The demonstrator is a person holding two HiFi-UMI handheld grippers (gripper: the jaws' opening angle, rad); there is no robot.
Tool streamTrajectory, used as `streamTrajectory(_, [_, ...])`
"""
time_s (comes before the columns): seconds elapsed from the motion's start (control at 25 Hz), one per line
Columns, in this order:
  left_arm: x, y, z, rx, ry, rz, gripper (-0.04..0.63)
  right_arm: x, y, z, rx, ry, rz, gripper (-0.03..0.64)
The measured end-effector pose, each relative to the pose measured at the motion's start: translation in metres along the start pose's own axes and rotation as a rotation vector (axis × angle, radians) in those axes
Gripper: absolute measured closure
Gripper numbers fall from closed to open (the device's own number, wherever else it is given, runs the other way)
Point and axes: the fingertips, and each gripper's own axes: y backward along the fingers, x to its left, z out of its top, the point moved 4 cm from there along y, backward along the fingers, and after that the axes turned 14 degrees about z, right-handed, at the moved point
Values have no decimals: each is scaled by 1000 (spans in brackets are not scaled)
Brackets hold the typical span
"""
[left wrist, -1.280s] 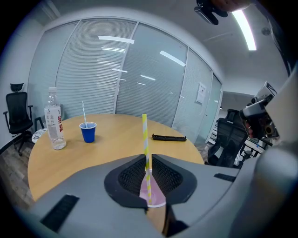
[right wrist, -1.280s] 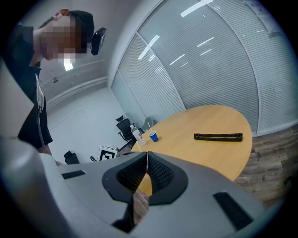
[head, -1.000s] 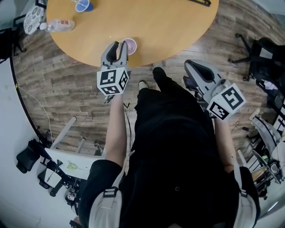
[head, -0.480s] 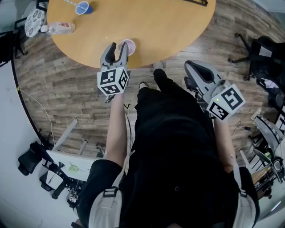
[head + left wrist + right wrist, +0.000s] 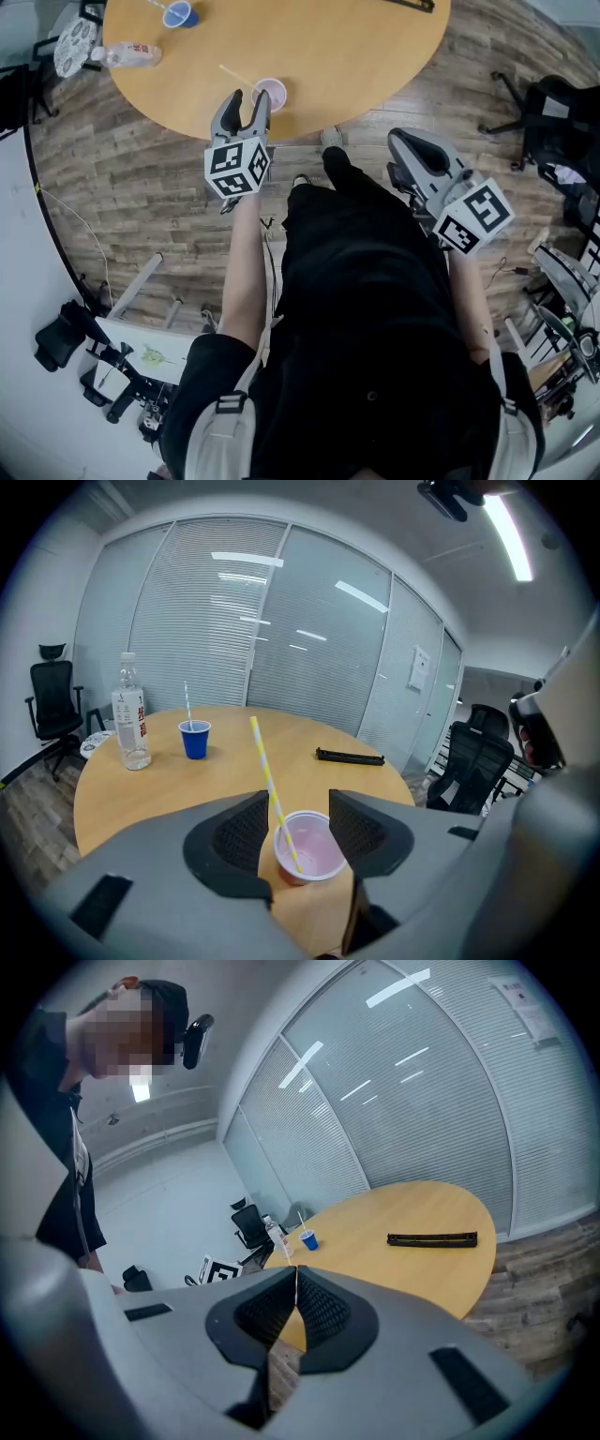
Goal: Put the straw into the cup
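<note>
On the round table (image 5: 159, 794), at 10 o'clock from the pink cup (image 5: 309, 847), we see a water bottle (image 5: 130, 714); a blue cup (image 5: 195, 739) stands just beside it, toward 11 o'clock. The left gripper (image 5: 298, 803) is open: its jaws have just been opening, and the pink cup stands between them near the table's edge, neither pad pressing it. The yellow-striped straw (image 5: 267, 780) rests inside this cup, leaning toward 11 o'clock. A black bar (image 5: 350, 757) lies at 1 o'clock. The right gripper (image 5: 296, 1274) hangs off the table, over the wooden floor (image 5: 141, 187), jaws closed together on nothing. In the head view we find it at 4 o'clock from the cup.
</note>
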Motion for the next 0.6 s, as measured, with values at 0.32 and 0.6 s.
streamTrajectory(0.32, [2,25,-2,-7,5,-66,400,23,1,-6,-41,16,-15,598])
streamTrajectory(0.6, [11,60,-4,-28,-20,-126,424,57,-1,-20,-77,22,-39,598])
